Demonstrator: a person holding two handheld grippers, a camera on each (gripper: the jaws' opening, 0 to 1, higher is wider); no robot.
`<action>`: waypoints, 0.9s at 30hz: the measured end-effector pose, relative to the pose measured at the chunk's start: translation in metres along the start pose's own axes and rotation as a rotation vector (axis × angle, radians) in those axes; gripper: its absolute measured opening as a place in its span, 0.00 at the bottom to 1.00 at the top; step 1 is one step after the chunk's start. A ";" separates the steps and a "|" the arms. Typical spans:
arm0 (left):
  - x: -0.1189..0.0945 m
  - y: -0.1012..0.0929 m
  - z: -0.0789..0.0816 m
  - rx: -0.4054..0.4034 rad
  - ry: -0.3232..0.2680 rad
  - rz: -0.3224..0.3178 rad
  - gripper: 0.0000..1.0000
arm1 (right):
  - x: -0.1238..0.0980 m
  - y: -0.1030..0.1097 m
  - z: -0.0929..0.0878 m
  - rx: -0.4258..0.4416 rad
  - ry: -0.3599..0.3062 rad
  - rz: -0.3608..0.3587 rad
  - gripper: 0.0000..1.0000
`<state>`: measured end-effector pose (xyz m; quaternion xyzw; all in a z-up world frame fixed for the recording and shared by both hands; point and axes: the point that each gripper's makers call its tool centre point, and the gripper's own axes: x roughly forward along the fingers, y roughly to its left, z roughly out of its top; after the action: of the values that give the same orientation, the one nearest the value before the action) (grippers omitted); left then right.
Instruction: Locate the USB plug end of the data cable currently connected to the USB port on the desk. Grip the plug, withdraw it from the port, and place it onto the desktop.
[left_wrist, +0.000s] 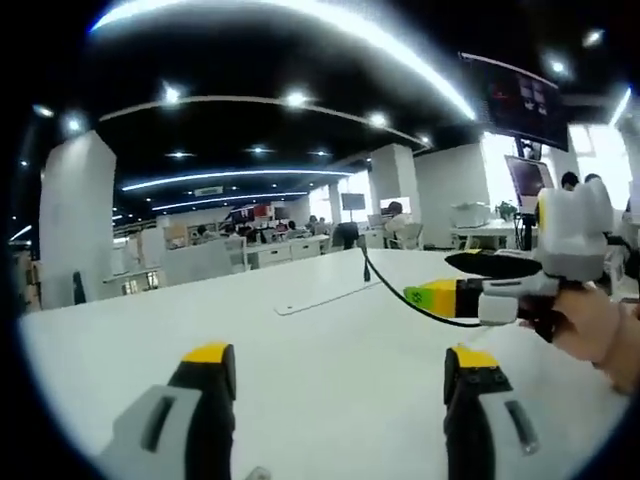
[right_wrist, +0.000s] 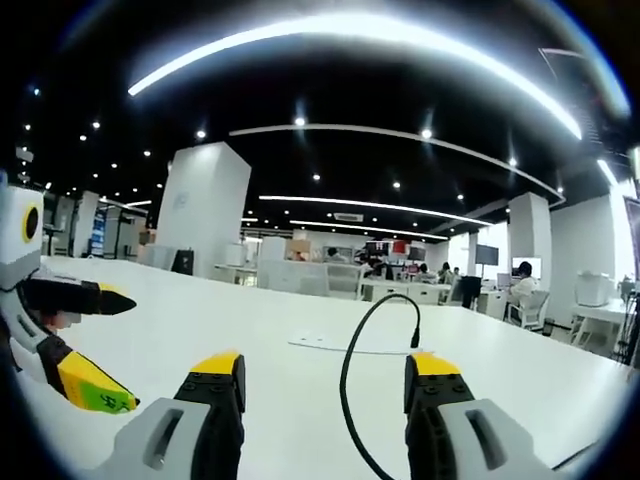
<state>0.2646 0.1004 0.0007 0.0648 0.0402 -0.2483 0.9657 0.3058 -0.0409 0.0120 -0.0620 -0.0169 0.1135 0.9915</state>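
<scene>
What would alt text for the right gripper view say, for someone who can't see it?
A black cable loops up from a white desk between two open yellow-tipped jaws of the right gripper, its far end standing near a flat panel on the desktop. The left gripper enters at left; an open office lies behind.

Bright ceiling strip lights, glare, strong fisheye bending at edges.

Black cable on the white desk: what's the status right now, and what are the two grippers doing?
Both grippers open, empty: left gripper, right gripper. Black cable arcs up from the desk ahead of the right gripper, plug end ungripped. Nothing in the way.
</scene>
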 end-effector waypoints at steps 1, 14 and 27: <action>0.001 0.000 0.001 -0.004 -0.003 -0.007 0.86 | 0.001 -0.001 -0.001 -0.002 0.006 0.001 0.65; 0.011 -0.003 0.010 0.009 -0.021 -0.085 0.87 | 0.008 -0.013 -0.002 -0.027 0.030 -0.013 0.66; 0.032 0.000 0.026 -0.067 -0.089 -0.143 0.88 | 0.013 -0.026 0.005 -0.027 0.030 -0.045 0.66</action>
<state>0.2939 0.0808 0.0233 0.0183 0.0102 -0.3179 0.9479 0.3241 -0.0625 0.0203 -0.0767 -0.0049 0.0899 0.9930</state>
